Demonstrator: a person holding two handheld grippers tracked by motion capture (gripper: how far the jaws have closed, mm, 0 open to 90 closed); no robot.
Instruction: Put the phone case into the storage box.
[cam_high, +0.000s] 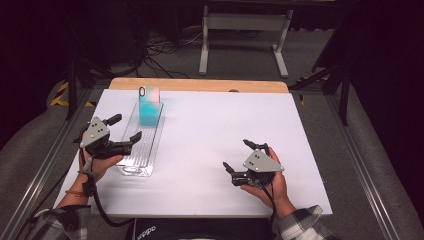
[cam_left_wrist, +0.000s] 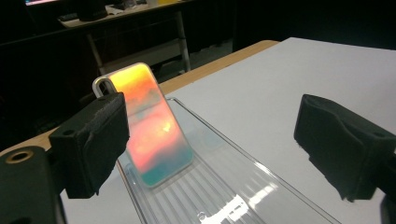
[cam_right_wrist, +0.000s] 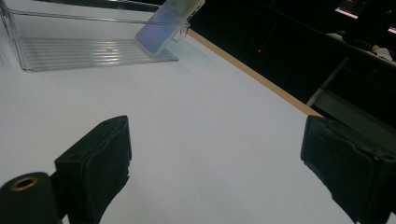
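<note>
Clear plastic forms a long, narrow tray (cam_high: 141, 145) on a white table (cam_high: 210, 150), and a phone (cam_high: 149, 102) in a shimmering orange-to-teal case leans upright against the tray's far end. The left gripper (cam_high: 125, 131) hovers beside the tray's near half, its fingers (cam_left_wrist: 93, 144) spread wide with nothing between them; the phone stands just beyond them, toward the left finger in the left gripper view. The right gripper (cam_high: 239, 156) rests low over bare table, well apart from the tray, fingers (cam_right_wrist: 95, 172) open and empty; tray and phone lie far ahead of them to the left. The step in hand seems to be letting go and backing away, so the left fingers should stay wide and withdraw without brushing the tray wall or tipping the leaning phone.
</note>
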